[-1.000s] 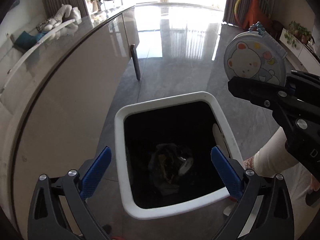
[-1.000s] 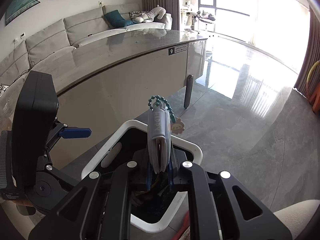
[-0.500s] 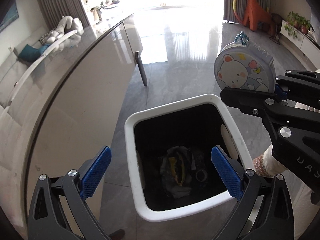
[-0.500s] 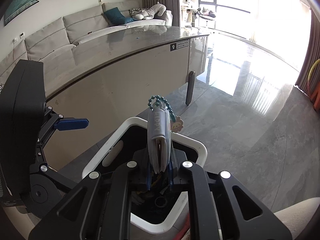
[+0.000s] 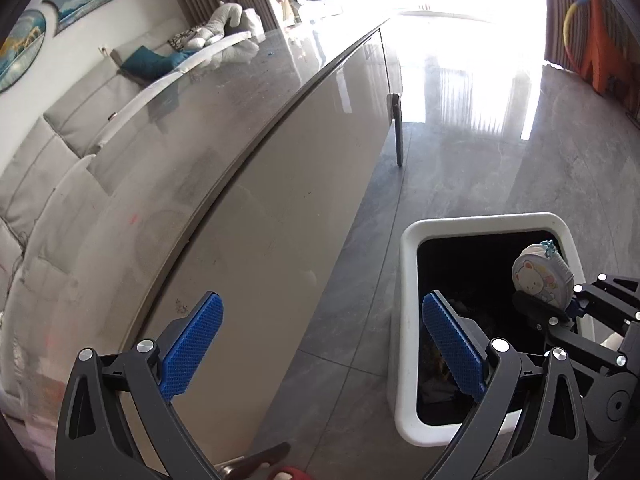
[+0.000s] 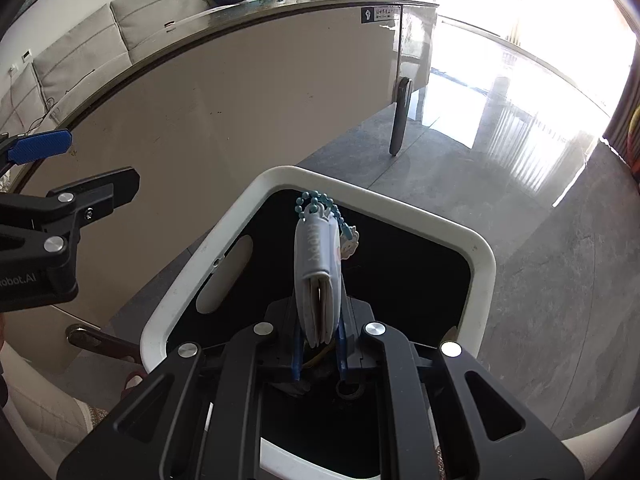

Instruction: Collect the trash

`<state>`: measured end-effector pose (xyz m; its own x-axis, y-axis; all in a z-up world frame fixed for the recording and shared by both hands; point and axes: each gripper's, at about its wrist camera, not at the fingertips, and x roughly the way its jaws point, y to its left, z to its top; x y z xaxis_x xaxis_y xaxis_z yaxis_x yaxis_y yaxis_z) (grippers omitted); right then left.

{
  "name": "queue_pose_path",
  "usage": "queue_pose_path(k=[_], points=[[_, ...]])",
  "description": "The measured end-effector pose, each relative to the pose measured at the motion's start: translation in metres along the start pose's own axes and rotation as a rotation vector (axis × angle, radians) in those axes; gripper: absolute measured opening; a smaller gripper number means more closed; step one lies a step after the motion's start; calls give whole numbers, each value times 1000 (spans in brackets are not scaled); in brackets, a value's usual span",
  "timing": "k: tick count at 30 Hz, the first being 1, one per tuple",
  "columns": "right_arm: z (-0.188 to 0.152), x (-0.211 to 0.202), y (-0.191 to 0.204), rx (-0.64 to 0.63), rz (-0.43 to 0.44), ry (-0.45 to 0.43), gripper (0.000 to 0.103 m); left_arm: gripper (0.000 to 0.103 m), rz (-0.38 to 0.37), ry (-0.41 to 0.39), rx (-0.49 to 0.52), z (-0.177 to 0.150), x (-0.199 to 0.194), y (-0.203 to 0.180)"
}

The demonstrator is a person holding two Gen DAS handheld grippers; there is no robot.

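A white bin [image 5: 404,280] with a black liner stands on the grey floor beside the table, with crumpled trash [image 5: 438,354] dimly visible inside. My right gripper [image 6: 319,334] is shut on a small round pale-blue case [image 6: 316,264] with a bear picture and a blue bead chain. It holds the case upright just over the bin's opening [image 6: 360,194]. In the left wrist view the case [image 5: 540,280] and right gripper [image 5: 560,318] hang at the bin's far corner. My left gripper [image 5: 320,300] is open with nothing between its pads, left of the bin and facing the table's side.
A long table with a glossy grey top [image 5: 240,92], beige side panel [image 6: 200,112] and thin dark leg [image 6: 400,120] runs along the bin's left. A grey sofa [image 6: 120,28] lies behind it. Shiny floor [image 6: 540,220] stretches right. A person's foot shows at the lower left [image 6: 48,412].
My left gripper has swung left, off the bin's opening toward the table's side. My right gripper has sunk with the case, from above the bin down to its opening.
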<state>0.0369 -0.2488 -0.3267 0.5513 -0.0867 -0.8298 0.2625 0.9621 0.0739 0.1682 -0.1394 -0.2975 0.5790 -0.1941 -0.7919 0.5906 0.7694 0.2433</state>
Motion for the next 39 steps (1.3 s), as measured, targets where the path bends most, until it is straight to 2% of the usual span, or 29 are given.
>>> queue_pose_path(k=[1, 2, 3, 4, 6, 8, 19, 25, 28, 34, 39], points=[[1, 0, 0, 0, -4, -1, 15, 98, -23, 4, -15, -1, 0, 2], [2, 0, 0, 2, -6, -4, 31, 98, -36, 9, -26, -1, 1, 4], [2, 1, 0, 6, -2, 0, 52, 98, -40, 16, -30, -1, 1, 4], [3, 3, 0, 8, -12, 5, 101, 98, -41, 20, -31, -2, 2, 5], [2, 1, 4, -10, -79, -11, 99, 98, -41, 19, -40, -2, 3, 7], [1, 1, 8, -38, -104, -2, 99, 98, -51, 19, -55, -2, 2, 10], [5, -9, 4, -16, -102, -45, 99, 98, -64, 3, -72, -4, -6, 15], [12, -23, 8, -11, -77, -105, 99, 98, -64, -21, -107, -4, -16, 25], [20, -32, 10, -6, -63, -138, 99, 98, -62, -46, -142, -5, -26, 36], [50, -58, 22, -18, -34, -221, 99, 98, 31, -95, -213, -3, -45, 67], [84, -85, 44, -53, -2, -308, 99, 98, 42, -137, -320, 1, -63, 105]])
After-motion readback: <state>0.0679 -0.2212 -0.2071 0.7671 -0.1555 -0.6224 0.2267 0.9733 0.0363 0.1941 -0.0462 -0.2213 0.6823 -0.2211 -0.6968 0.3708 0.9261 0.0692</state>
